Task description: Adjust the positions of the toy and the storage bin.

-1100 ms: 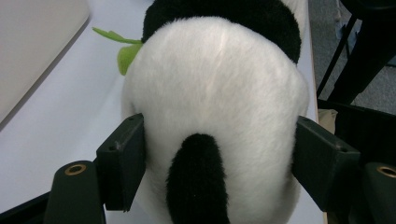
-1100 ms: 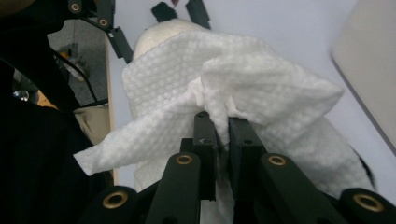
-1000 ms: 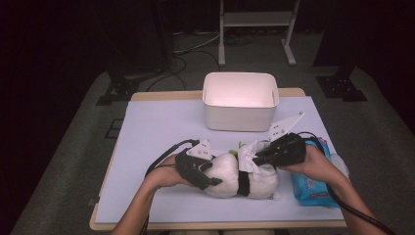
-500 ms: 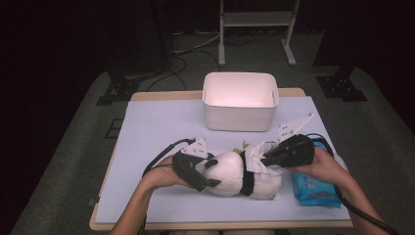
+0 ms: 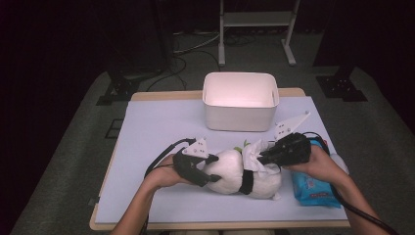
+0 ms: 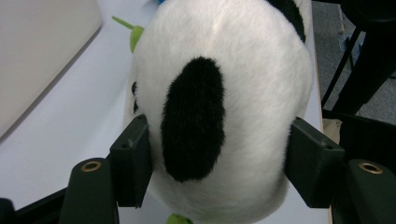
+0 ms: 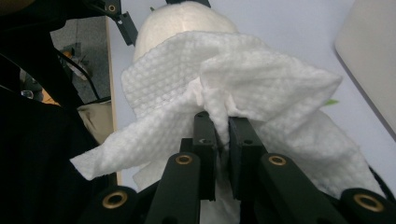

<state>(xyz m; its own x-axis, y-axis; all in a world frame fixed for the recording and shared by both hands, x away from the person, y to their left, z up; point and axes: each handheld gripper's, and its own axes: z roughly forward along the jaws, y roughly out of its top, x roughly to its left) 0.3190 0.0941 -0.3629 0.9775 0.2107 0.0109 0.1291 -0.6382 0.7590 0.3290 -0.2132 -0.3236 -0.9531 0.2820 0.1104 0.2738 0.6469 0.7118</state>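
A white and black plush panda (image 5: 230, 171) lies on its side on the table's near half. My left gripper (image 5: 213, 169) is at its head: in the left gripper view the round head (image 6: 219, 93) with a black ear patch sits between the two pads (image 6: 133, 158), which touch its sides. Those jaws have just been closing on it. My right gripper (image 5: 262, 157) hovers over the panda's body, shut on a crumpled white wipe (image 7: 233, 79) that drapes onto the plush (image 7: 177, 18). A green bit pokes out behind the panda.
A white rectangular bin (image 5: 240, 100) stands at the back middle of the pale table (image 5: 161, 127). A blue pack of wipes (image 5: 311, 188) lies under my right hand near the right edge. Cables trail from both grippers.
The right gripper with the wipe has shifted slightly over the panda. The left gripper stays at the head, its jaws now drawn in against it.
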